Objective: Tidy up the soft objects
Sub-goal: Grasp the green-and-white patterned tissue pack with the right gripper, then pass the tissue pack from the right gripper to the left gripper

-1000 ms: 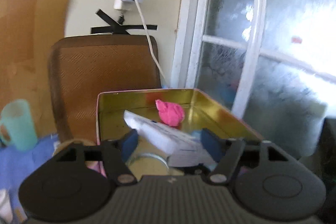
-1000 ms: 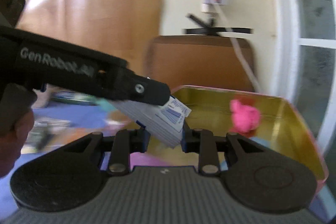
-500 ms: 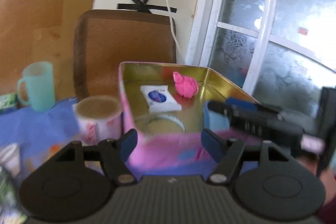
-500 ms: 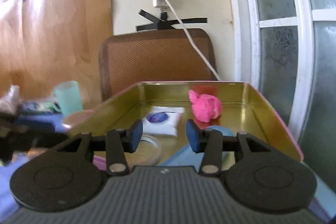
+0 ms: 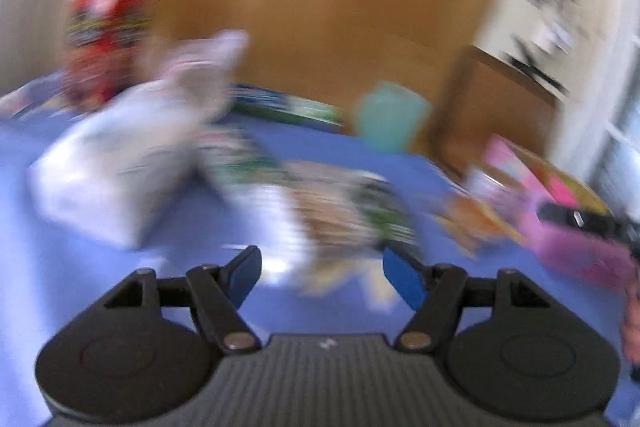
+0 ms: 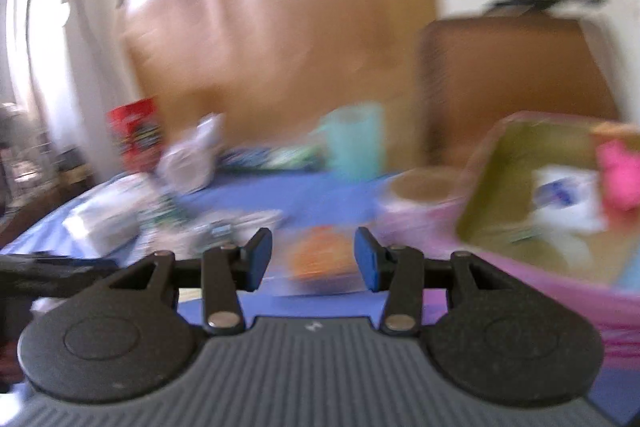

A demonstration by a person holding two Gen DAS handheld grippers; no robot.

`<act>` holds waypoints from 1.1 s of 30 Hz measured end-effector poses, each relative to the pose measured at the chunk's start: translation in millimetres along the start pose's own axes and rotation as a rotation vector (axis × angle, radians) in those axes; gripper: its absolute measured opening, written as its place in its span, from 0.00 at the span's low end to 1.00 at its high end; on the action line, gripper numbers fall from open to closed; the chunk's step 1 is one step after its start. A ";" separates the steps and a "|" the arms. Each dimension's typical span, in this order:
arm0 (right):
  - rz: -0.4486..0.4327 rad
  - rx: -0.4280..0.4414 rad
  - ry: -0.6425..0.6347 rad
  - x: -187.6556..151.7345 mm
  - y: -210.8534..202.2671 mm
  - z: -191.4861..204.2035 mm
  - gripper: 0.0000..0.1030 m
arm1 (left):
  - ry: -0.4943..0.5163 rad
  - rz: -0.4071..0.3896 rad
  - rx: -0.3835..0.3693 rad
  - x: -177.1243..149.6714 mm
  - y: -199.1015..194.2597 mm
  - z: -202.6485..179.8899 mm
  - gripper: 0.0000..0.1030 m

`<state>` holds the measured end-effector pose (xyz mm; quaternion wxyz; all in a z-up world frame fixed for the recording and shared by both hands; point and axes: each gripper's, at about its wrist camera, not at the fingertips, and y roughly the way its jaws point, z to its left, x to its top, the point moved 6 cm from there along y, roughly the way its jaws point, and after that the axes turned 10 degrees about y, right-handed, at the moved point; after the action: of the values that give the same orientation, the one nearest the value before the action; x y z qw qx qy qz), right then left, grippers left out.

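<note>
Both views are smeared by motion. In the right wrist view the pink tin (image 6: 516,267) stands at the right, holding a white tissue pack (image 6: 564,199) and a pink soft lump (image 6: 620,179). My right gripper (image 6: 313,259) is open and holds nothing; an orange packet (image 6: 320,259) lies on the blue cloth just beyond its fingertips. My left gripper (image 5: 322,277) is open and empty too, over a blurred heap of packets (image 5: 336,215). A white packet (image 5: 112,167) lies to its left. The tin (image 5: 560,239) shows at the far right there, with the right gripper's finger (image 5: 580,221) over it.
A teal mug (image 6: 354,139) stands at the back of the blue cloth (image 6: 304,195), with a red bag (image 6: 136,135) at the back left. A paper cup (image 6: 424,191) sits against the tin. A brown chair back (image 6: 512,83) rises behind the tin.
The tissue pack held over the tin a second ago now lies inside it. Both grippers have let go and swung left, away from the tin toward the packets on the cloth.
</note>
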<state>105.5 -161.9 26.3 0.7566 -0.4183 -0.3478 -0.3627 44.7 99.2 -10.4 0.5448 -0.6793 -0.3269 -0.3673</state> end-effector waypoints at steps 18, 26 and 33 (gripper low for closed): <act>0.375 0.117 -0.225 -11.1 214.1 120.5 0.55 | -0.012 -0.162 0.031 -0.5 -16.1 16.2 0.65; 0.137 0.171 -0.038 40.6 146.7 103.7 0.41 | -0.016 -0.159 0.035 -1.2 -16.0 16.9 0.67; 0.144 0.196 0.006 9.7 28.9 54.0 0.42 | 0.006 -0.108 -0.012 -0.6 -11.3 8.7 0.69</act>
<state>122.6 -105.5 45.4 0.8191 -0.3651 -0.3483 -0.2728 36.1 109.9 -6.5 0.5208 -0.6629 -0.3594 -0.4002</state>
